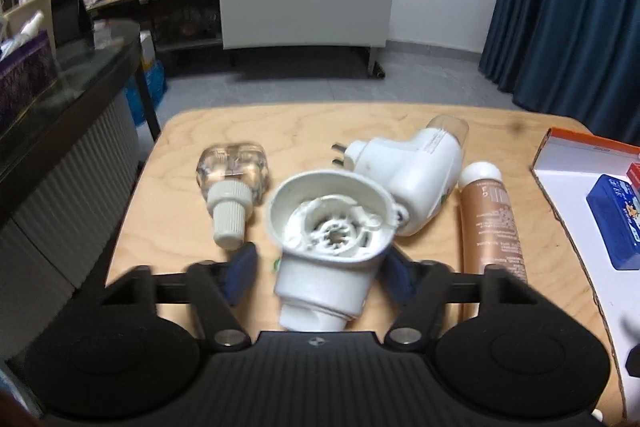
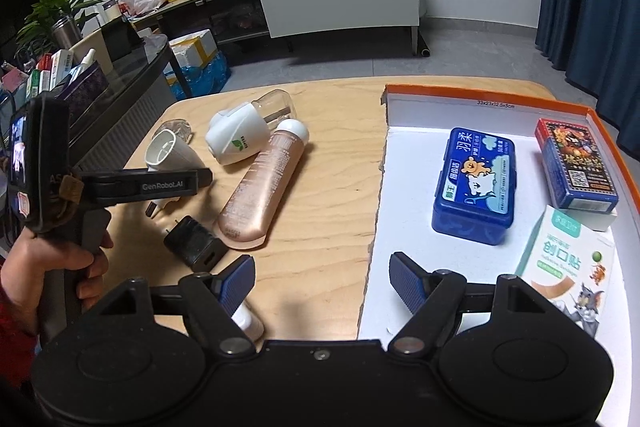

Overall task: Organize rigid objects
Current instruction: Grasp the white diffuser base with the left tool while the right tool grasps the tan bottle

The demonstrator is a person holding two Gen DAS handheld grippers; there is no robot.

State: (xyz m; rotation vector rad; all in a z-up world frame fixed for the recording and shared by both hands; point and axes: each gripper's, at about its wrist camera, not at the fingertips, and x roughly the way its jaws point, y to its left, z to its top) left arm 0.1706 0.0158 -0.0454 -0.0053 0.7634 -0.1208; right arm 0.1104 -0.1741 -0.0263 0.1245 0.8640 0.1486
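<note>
The left gripper (image 1: 325, 269) hangs low over the wooden counter (image 1: 304, 131) with a white plug-in diffuser shell (image 1: 328, 247) between its blue fingers (image 1: 242, 273), the shell's open mouth facing the camera at the frame's centre. The finger at the left of the frame stands clear of the shell, with a strip of counter showing between them; the one at the right sits close against it, and the blur hides whether it touches. Above and left of the shell lies a clear refill bottle (image 1: 232, 179) with a ribbed cap. Above and right lies a second white diffuser (image 1: 408, 171) with a clear bottle fitted, and beside that a bronze tube (image 1: 492, 223) with a white cap. In the right wrist view a hand (image 2: 52, 267) grips the left gripper's handle at the left edge, and a black charger (image 2: 196, 243) lies just left of the tube's lower end. The right gripper (image 2: 324, 279) has its fingers (image 2: 408, 283) wide apart with nothing between them, straddling the edge of a white tray with an orange rim (image 2: 480, 95). In the tray, at the right of the frame, are a blue tin (image 2: 476, 183), a pack of cards (image 2: 576, 167) and a box of plasters (image 2: 568, 267).
</note>
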